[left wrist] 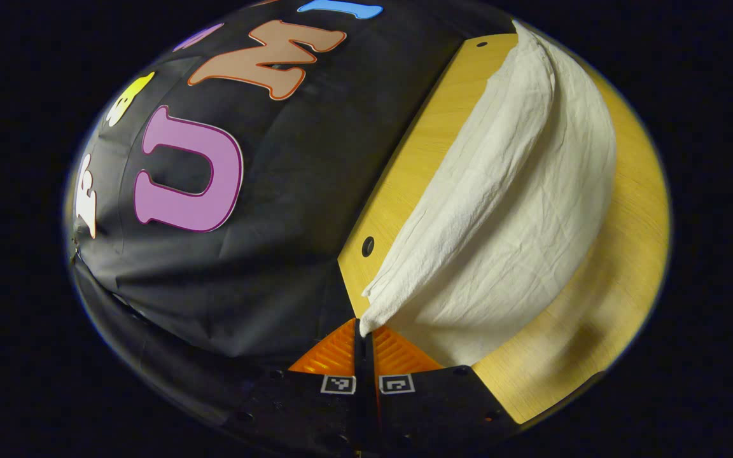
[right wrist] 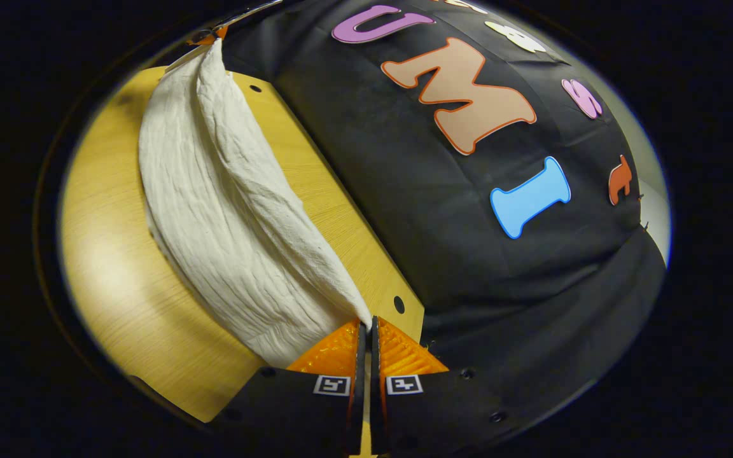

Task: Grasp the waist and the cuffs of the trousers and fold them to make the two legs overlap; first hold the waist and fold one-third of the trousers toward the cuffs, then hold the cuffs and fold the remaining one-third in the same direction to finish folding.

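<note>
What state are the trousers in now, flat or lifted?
Lifted along one edge: both tongs, left and right, pinch the trousers, whose raised edge spans between them; the rest lies on the table.

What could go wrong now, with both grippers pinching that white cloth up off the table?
The left gripper and right gripper each seem to pinch only a small corner of the trousers, so the cloth might slip free. The lifted edge sags between them, so the fold could land crooked or bunched. The cloth lies close to the table edge by the wall, so it might drag over it.
</note>
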